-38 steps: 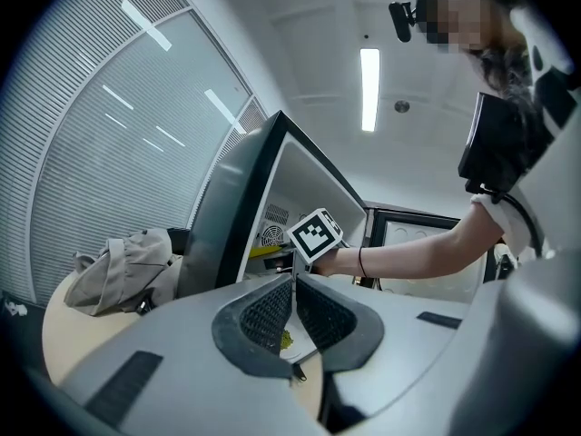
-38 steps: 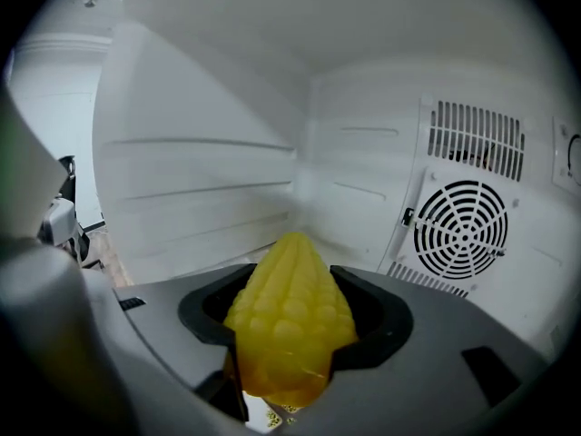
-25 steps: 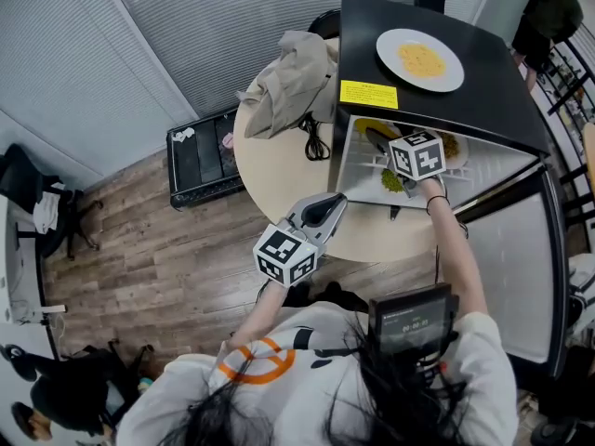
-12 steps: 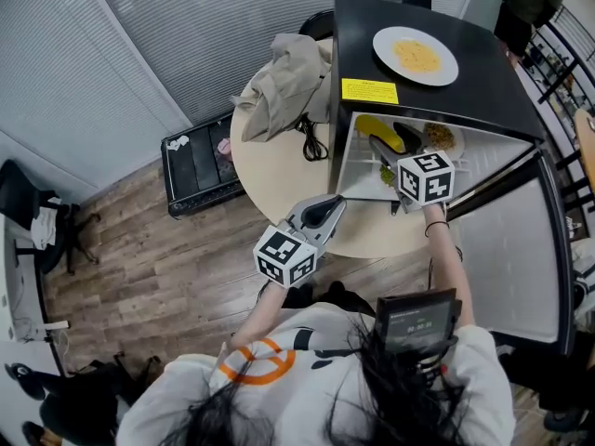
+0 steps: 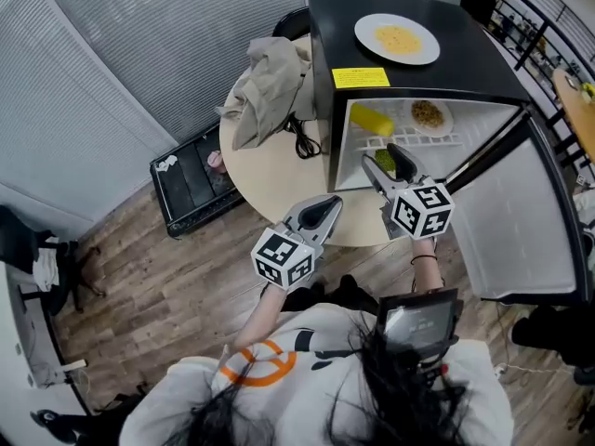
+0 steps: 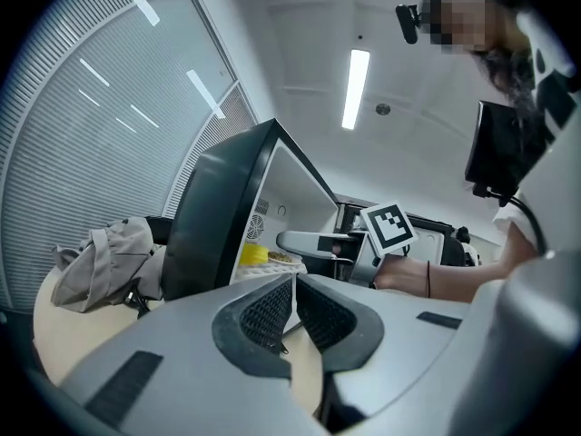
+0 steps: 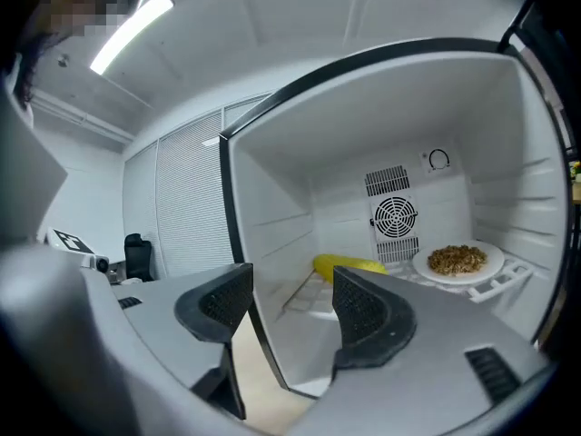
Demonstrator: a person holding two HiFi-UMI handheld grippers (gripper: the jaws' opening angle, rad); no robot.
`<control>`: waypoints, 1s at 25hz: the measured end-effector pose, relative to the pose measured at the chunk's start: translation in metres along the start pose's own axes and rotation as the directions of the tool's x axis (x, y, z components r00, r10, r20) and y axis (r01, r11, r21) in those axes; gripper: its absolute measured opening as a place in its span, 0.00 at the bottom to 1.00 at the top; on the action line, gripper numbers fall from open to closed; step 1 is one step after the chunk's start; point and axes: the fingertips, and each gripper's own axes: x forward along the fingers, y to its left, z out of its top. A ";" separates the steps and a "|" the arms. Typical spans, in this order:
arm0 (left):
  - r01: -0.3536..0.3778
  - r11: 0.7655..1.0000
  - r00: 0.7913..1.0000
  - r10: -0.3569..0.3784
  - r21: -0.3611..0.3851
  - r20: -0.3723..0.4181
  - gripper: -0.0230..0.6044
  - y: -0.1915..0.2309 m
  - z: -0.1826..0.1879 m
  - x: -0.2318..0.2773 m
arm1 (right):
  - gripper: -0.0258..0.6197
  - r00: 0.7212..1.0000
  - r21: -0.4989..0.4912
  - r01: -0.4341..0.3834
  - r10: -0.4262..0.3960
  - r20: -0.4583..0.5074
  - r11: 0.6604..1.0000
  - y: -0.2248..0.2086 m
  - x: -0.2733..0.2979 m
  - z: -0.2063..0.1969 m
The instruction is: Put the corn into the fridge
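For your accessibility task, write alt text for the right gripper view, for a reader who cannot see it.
The right gripper, jaws apart and empty, faces the open fridge. Inside lies a yellow corn cob, beside a white plate of brownish food, with a round fan grille behind them.

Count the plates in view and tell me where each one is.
2. One plate lies on top of the fridge; the other plate sits inside it, beside the corn. More may be hidden lower down.
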 end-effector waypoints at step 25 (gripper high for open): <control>0.066 0.998 0.998 -0.066 -0.010 0.003 0.07 -0.026 -0.006 -0.025 | 0.24 0.991 0.082 0.097 -0.104 0.080 0.992 0.053 -0.062 -0.016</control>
